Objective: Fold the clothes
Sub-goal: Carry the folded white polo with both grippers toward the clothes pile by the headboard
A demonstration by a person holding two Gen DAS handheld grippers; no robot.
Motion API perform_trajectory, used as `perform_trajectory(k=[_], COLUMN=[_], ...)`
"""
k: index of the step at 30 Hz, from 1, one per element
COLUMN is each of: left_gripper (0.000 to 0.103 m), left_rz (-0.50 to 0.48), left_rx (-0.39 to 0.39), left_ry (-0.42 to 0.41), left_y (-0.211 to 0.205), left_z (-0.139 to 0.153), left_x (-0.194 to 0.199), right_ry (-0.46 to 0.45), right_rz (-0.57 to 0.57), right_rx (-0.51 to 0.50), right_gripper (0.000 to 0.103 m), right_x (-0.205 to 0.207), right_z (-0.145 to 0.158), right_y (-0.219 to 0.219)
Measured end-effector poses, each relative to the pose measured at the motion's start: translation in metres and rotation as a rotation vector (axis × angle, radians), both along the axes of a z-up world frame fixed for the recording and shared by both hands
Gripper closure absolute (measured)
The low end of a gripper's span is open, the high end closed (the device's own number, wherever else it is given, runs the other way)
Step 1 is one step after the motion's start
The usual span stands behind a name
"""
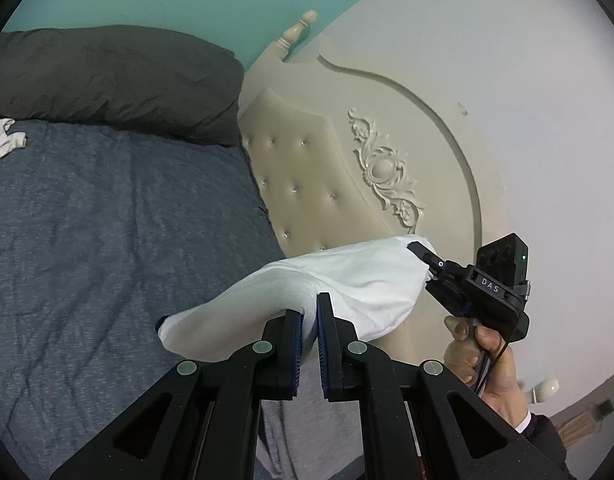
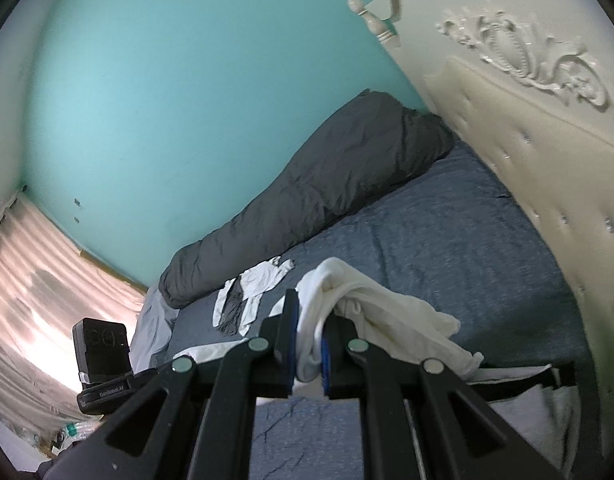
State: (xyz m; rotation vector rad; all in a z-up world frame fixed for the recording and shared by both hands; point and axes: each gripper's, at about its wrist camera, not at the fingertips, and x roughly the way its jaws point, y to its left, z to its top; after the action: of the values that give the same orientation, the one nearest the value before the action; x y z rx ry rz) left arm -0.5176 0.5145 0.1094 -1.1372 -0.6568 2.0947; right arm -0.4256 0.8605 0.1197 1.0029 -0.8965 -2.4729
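A white garment (image 1: 347, 280) hangs stretched in the air between both grippers, above the blue bedcover (image 1: 107, 220). In the left wrist view my left gripper (image 1: 310, 320) is shut on its near edge, cloth pinched between the blue pads. The right gripper (image 1: 421, 252), held by a hand (image 1: 495, 360), grips the far corner by the headboard. In the right wrist view my right gripper (image 2: 309, 336) is shut on a bunched fold of the white garment (image 2: 387, 320), which drapes away to the right. The left gripper's body (image 2: 103, 344) shows at lower left; its fingertips are hidden.
A dark grey duvet (image 2: 307, 184) lies along the teal wall (image 2: 187, 100). Another white and grey garment (image 2: 247, 292) lies crumpled on the bedcover, and a white piece (image 1: 3, 136) shows at the left edge. The cream tufted headboard (image 1: 307, 168) stands close by. A curtain (image 2: 47, 280) hangs at the left.
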Motion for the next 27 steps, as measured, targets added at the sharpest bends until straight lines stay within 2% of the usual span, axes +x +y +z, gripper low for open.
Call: perform_trajectory(k=[7,16,23,27], left_gripper=[0.096,0.096,0.096,0.096], left_rz=[-0.027,-0.078,-0.118,-0.145], left_rx=[-0.008,-0.002,0.004,-0.008], left_ry=[0.001,0.019,0.005,0.020], left_y=[0.038,0.077,0.096,0.103], left_z=[0.002,0.023,0.028,0.031], left_x=[-0.015,-0.025,-0.018,0.003], right_ry=[0.012,0.044,0.045,0.035], right_rz=[-0.027,-0.077,-0.091,-0.097], right_rx=[-0.010,-0.008,0.013,0.010], right_gripper=[0.095,0.095,0.095,0.095], right_x=[-0.001,0.012,0.034,0.058], right_z=[0.004,0.025,0.039,0.038], right_y=[0.034,0.077,0.095,0.101])
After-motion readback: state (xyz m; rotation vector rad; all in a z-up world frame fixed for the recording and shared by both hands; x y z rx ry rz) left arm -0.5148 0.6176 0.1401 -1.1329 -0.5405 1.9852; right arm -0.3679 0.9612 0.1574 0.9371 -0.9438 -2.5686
